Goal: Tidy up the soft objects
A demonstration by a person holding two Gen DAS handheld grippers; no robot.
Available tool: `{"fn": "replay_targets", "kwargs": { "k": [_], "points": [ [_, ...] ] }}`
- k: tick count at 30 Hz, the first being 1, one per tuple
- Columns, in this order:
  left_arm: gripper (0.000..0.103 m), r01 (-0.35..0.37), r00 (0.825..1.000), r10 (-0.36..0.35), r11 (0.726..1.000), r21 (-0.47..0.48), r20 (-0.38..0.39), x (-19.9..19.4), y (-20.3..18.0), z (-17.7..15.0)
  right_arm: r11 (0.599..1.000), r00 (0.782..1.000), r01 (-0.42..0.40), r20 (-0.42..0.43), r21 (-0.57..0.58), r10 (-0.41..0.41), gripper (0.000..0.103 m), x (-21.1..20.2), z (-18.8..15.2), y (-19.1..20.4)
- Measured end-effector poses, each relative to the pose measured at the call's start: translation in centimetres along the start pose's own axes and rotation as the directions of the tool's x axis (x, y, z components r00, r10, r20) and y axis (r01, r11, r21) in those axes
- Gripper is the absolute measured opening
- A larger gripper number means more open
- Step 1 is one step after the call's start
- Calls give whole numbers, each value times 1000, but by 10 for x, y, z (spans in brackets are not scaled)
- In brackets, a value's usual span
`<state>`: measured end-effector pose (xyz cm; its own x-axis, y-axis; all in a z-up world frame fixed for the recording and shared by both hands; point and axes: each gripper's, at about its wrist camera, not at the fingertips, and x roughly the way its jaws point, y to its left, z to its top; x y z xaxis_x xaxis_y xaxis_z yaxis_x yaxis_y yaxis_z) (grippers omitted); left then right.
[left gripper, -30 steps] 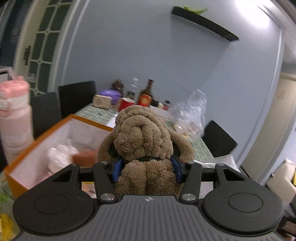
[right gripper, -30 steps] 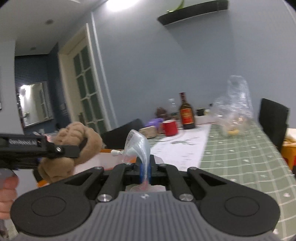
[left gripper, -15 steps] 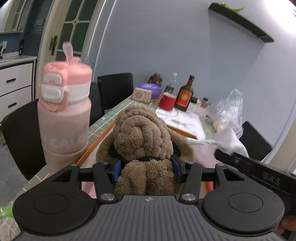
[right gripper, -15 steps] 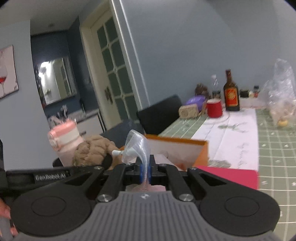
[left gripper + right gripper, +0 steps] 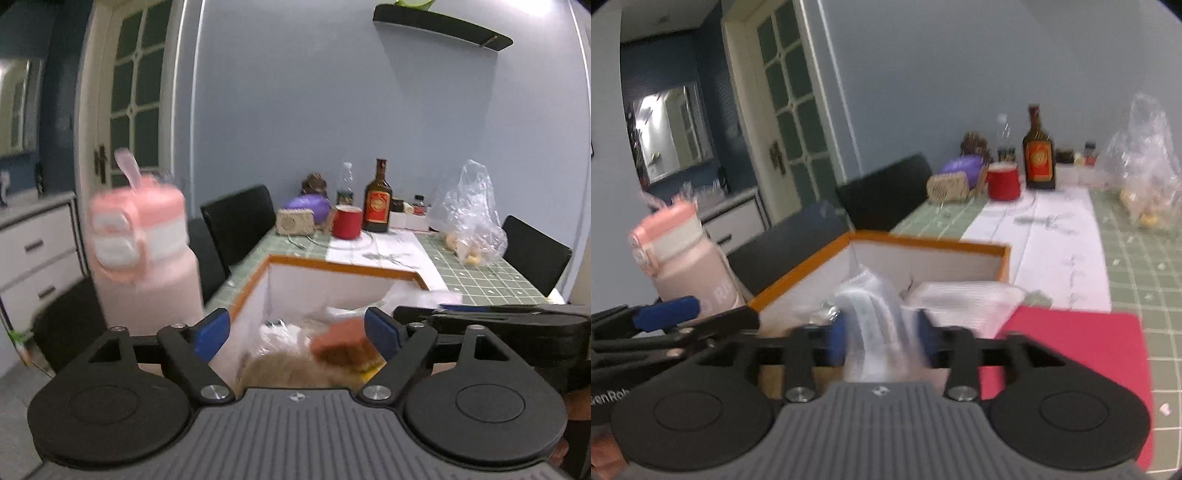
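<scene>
Over the orange box (image 5: 332, 263), both tools (image 5: 297, 334) (image 5: 881, 338) tilt downward, jaws just opened.

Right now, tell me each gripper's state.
Left gripper: open, brown plush toy dropped below.
Right gripper: just opening, clear plastic packet between the jaws.

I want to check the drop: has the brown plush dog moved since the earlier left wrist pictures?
Yes. The plush dog has dropped out of the left gripper, whose jaws have just been opening, and now lies low inside the orange-rimmed box.
</scene>
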<state>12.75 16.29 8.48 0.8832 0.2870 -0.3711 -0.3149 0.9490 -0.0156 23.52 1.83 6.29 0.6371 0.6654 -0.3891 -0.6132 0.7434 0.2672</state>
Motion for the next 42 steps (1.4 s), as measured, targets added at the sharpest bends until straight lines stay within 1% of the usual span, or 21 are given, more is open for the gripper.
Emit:
{"fn": "replay_targets", "kwargs": {
  "k": [1,2,3,6,7,8,10,12,14,16,17,18,19,21,23,25,26,28,33,37,42],
  "points": [
    [100,-16,1000,16,1000,3,13,-5,0,2,1000,1000,-1,16,-1,1,58,-6,2,-1],
    [100,-23,999,23,1000,3,30,-11,1,3,1000,999,3,34,-4,-3,64,-13,5,-2],
    [100,-25,999,25,1000,1,48,-15,2,4,1000,998,17,58,-10,-17,74,-21,5,-3],
    [100,-3,995,5,1000,-14,101,-28,6,6,997,990,71,122,-28,-67,82,-48,6,-8],
    [100,-1,994,3,1000,-17,106,-32,7,7,995,988,90,130,-32,-85,86,-58,5,-10],
    [100,-4,994,6,1000,-18,105,-35,5,9,993,986,109,128,-38,-104,94,-66,3,-11],
    [100,-2,992,4,1000,-18,123,-44,0,8,984,981,169,108,-49,-163,96,-82,-6,-11],
    [100,13,992,-11,1000,-18,128,-52,-6,5,964,963,257,98,-71,-250,98,-98,-21,-8],
    [100,21,994,-20,1000,-12,109,-56,-16,1,927,930,361,109,-102,-350,100,-115,-40,-3],
    [100,-1,998,1,1000,-11,61,-61,-27,-4,888,895,444,117,-123,-431,100,-130,-60,1],
    [100,-10,998,12,1000,-21,62,-65,-33,-8,873,880,473,123,-119,-460,100,-137,-69,1],
    [100,-11,997,13,1000,-24,76,-70,-41,-14,866,870,490,123,-101,-478,100,-144,-78,0],
    [100,-3,997,5,1000,-19,80,-73,-49,-21,864,865,498,114,-74,-488,100,-150,-86,-3],
    [100,31,998,-31,1000,1,55,-75,-65,-32,868,867,495,83,-35,-491,100,-157,-95,-10],
    [100,82,997,-83,996,24,8,-72,-80,-43,869,868,495,68,-26,-492,100,-162,-101,-14],
    [100,142,989,-140,989,34,-41,-68,-93,-54,863,863,504,61,-20,-502,100,-166,-106,-18],
    [100,184,982,-182,982,34,-56,-67,-97,-59,862,862,506,58,-18,-504,100,-168,-108,-20],
    [100,219,973,-216,975,35,-77,-69,-104,-67,867,866,498,57,-14,-496,100,-174,-114,-23],
    [100,196,979,-191,977,78,-72,-76,-120,-76,879,878,475,52,43,-476,100,-185,-126,-30],
    [100,202,977,-195,975,87,-84,-79,-127,-80,879,878,472,52,68,-476,100,-193,-131,-35],
    [100,198,979,-191,974,109,-75,-89,-137,-87,876,876,474,54,83,-479,100,-203,-137,-38]
  ]
}}
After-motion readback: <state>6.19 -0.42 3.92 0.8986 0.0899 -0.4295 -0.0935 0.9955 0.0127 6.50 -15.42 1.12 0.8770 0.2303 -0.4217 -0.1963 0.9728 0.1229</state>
